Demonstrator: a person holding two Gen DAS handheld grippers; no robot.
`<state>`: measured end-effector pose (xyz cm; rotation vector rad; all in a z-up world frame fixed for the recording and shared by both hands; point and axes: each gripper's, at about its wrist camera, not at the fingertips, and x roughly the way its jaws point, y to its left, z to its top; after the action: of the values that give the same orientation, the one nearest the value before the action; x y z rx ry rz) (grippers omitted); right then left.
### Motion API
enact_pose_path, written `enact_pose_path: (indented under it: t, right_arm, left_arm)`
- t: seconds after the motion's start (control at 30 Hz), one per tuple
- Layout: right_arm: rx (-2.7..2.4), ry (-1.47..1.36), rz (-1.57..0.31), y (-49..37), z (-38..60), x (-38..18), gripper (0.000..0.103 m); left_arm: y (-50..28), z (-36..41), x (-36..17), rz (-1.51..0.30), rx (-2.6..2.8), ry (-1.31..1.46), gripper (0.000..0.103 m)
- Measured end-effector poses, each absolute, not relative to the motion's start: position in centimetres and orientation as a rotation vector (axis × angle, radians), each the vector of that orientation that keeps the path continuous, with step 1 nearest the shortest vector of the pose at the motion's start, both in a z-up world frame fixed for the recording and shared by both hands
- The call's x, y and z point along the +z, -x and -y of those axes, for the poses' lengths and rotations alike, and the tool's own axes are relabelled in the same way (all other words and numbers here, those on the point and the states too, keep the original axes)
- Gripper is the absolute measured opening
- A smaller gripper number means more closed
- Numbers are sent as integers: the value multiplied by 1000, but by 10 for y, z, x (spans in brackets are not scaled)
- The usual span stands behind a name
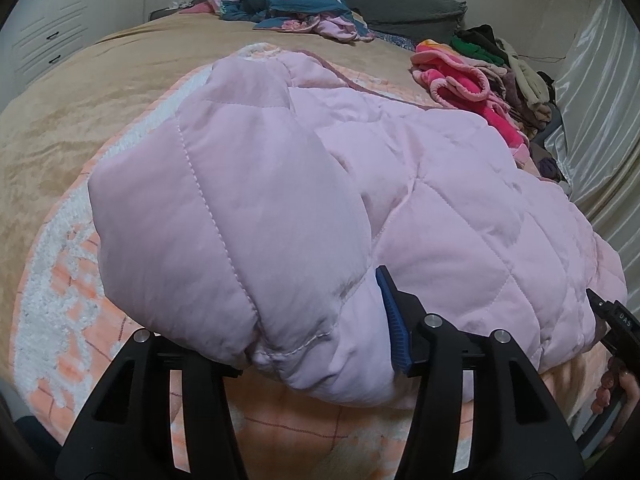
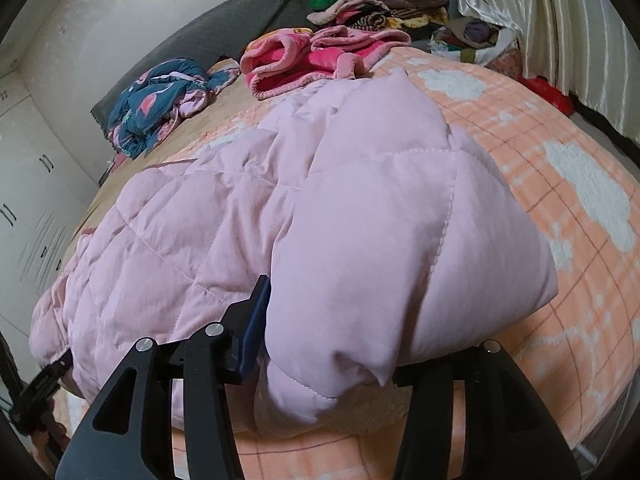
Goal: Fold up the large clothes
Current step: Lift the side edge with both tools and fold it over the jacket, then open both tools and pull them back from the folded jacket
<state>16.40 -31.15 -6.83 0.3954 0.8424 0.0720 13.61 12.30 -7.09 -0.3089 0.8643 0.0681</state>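
We see the pink quilted jacket (image 1: 320, 200) lying puffed on the bed, atop an orange-and-white checked blanket (image 1: 60, 280). Its near hem bulges between the fingers of both tools: left gripper (image 1: 320, 354) and right gripper (image 2: 324, 356) each straddle a fold. Whether the pads press the cloth, we cannot tell. Blanket lies bare on the right of the right wrist view. Farther off: a pink fleece garment (image 2: 304, 60), a blue patterned garment (image 2: 160, 100), a stacked clothes pile (image 2: 380, 0). A curtain (image 2: 568, 40) bounds the far side.
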Motion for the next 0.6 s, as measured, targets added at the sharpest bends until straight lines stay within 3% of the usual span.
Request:
enact_pose_path:
  t: [0.33,0.6]
  right_arm:
    - [67,-439,-846,-154,323,-74,73]
    - [58,-404,-845,-138,321,-59,81]
  left_arm:
    - [-134,-123,-68,-868,55,309,45]
    - [-132,-125,-67,-871,56,308,46]
